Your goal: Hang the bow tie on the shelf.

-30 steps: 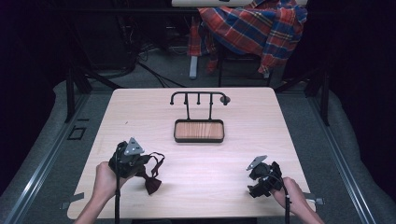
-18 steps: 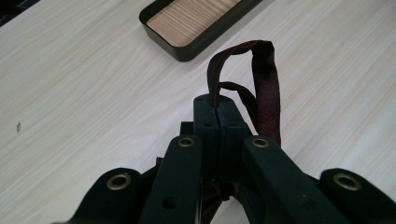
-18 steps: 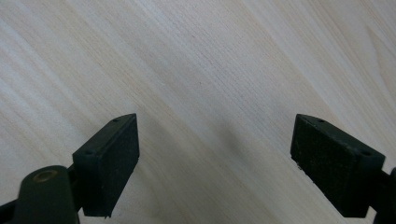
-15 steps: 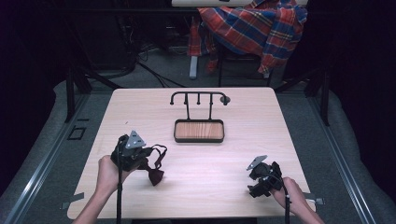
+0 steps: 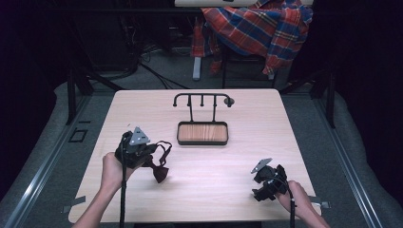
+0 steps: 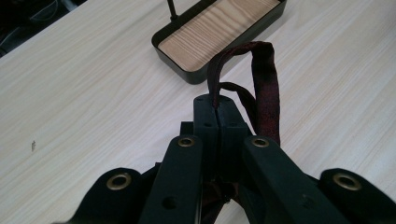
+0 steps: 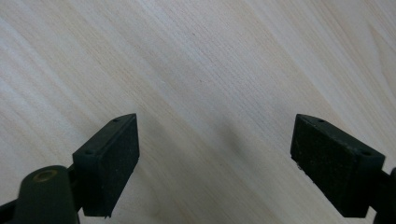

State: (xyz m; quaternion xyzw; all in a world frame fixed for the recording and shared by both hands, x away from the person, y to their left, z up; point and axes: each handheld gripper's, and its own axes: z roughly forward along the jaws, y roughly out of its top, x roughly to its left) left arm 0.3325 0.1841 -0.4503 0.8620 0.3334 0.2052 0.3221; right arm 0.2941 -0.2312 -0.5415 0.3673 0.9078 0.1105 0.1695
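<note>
**Left tongs clamped, right tongs spread**

The left black two-jaw tongs (image 5: 151, 159) sit in the person's left hand (image 5: 113, 172), whose bare forearm comes up from the bottom edge of the high view. Their jaws are pressed together, pinching a dark red cloth strap (image 6: 264, 79), and a grey three-cornered plate rides on top. The right black two-jaw tongs (image 5: 259, 187) sit in the right hand (image 5: 291, 194) near the front right, low over the bench (image 5: 228, 190). Their jaws stand wide apart with nothing between the pads.
</note>
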